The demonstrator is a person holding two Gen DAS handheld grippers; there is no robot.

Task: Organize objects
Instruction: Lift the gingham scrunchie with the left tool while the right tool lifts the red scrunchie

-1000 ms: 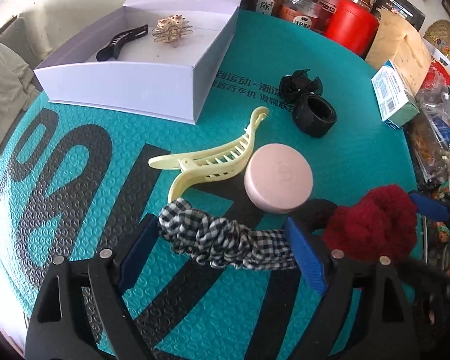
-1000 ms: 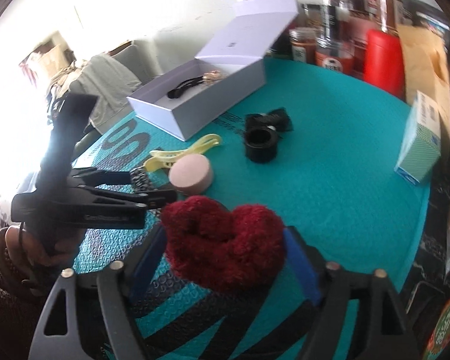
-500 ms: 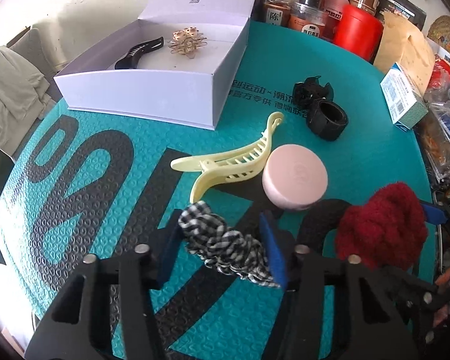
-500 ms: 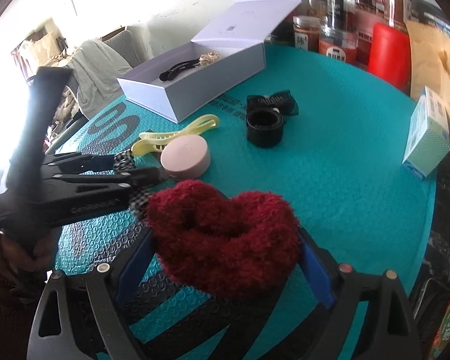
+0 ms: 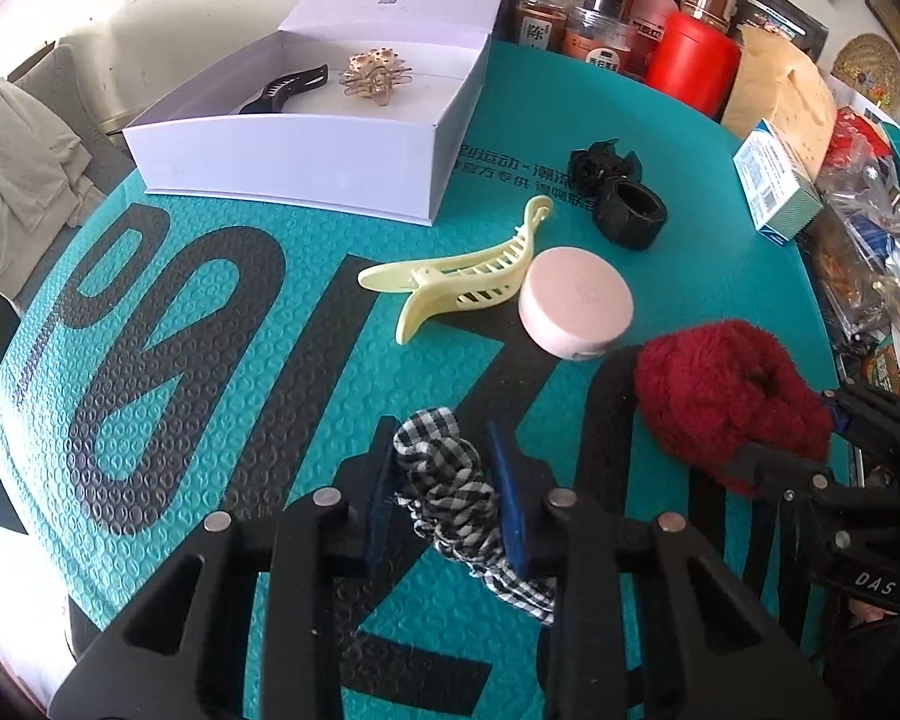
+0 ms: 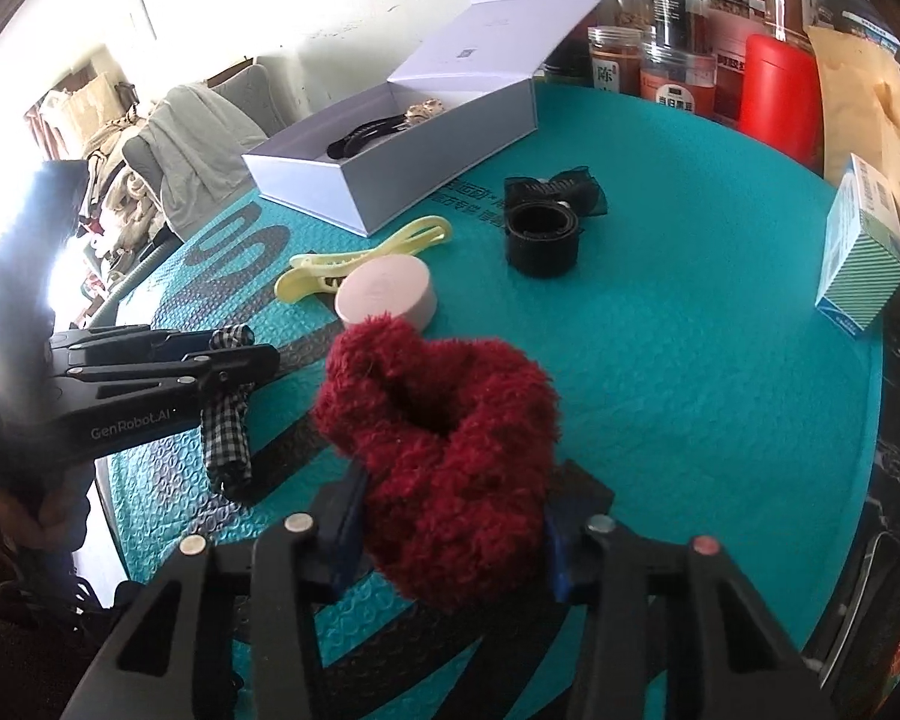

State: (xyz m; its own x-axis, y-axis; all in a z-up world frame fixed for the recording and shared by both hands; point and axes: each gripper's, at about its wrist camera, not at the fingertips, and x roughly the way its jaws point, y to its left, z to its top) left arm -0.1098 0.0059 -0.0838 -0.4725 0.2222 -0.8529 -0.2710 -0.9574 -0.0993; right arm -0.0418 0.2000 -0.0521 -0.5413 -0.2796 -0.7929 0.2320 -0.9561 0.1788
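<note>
My left gripper (image 5: 447, 492) is shut on a black-and-white checked scrunchie (image 5: 450, 489) and holds it above the teal mat; it also shows in the right wrist view (image 6: 225, 420), hanging down. My right gripper (image 6: 450, 531) is shut on a fluffy dark red scrunchie (image 6: 444, 438), which also shows in the left wrist view (image 5: 726, 402). An open white box (image 5: 306, 150) at the back left holds a black hair clip (image 5: 282, 90) and a gold flower clip (image 5: 375, 75). A yellow claw clip (image 5: 462, 282), a pink round case (image 5: 576, 309) and black hair ties (image 5: 627, 216) lie on the mat.
Jars and a red canister (image 5: 690, 69) line the back edge. A brown paper bag (image 5: 780, 96), a green-striped carton (image 5: 777, 189) and packets crowd the right side. A chair with cloth (image 5: 18, 174) stands off the table's left.
Both grippers have closed on their scrunchies and lifted them off the mat. The left gripper narrowed from wide open to a tight pinch on the checked scrunchie.
</note>
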